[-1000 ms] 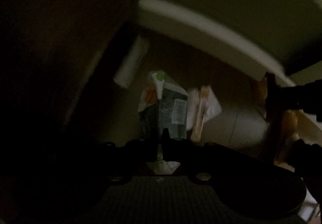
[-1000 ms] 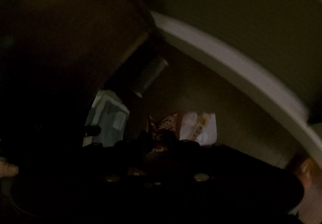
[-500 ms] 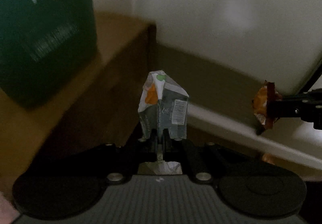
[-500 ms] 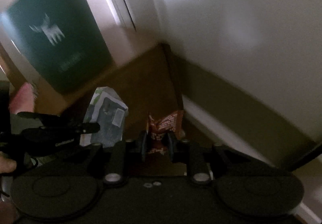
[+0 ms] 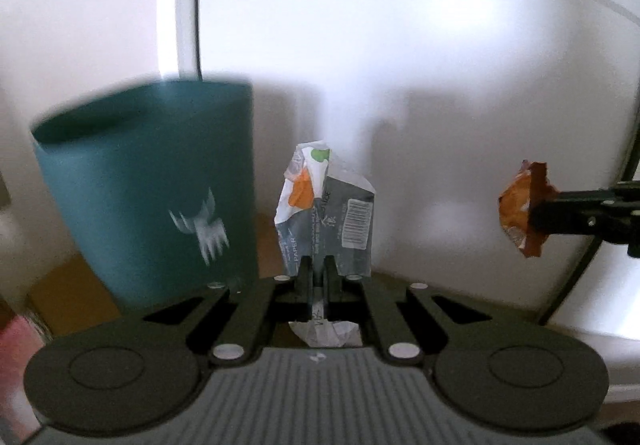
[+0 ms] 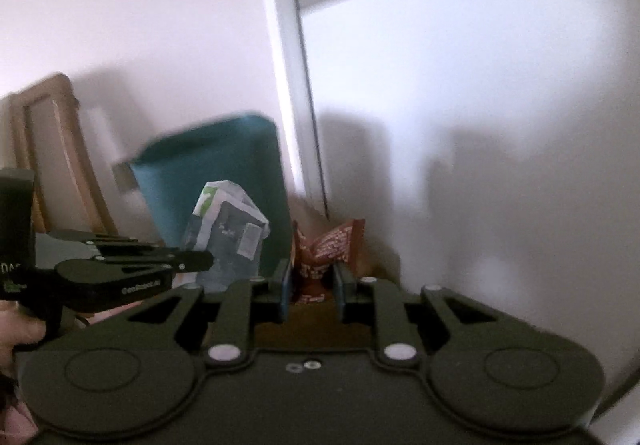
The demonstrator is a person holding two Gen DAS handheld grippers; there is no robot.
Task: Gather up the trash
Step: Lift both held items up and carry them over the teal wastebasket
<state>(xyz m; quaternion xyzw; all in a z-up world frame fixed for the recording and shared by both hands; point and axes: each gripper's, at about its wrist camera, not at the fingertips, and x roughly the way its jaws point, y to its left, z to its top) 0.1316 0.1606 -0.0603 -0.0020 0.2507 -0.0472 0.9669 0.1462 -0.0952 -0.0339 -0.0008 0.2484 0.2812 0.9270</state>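
My left gripper (image 5: pixel 319 269) is shut on a crumpled grey and white carton (image 5: pixel 326 213) with an orange patch and a barcode, held upright in the air. The carton also shows in the right wrist view (image 6: pixel 228 233), with the left gripper (image 6: pixel 200 261) to its left. My right gripper (image 6: pixel 311 277) is shut on a crumpled red-brown snack wrapper (image 6: pixel 324 253). That wrapper (image 5: pixel 520 213) shows at the right of the left wrist view, held in the right gripper (image 5: pixel 536 215). A teal bin (image 5: pixel 148 189) with a white logo stands left of the carton, open at the top.
A white wall (image 5: pixel 400 65) and a white door frame (image 6: pixel 292 65) stand behind. The teal bin (image 6: pixel 216 173) stands on a wooden surface (image 5: pixel 68 293). A wooden chair back (image 6: pixel 48 149) is at the far left.
Both grippers have lifted with their trash from the dark floor under the furniture up to bin height. The view tilted up and the teal bin came close on the left.
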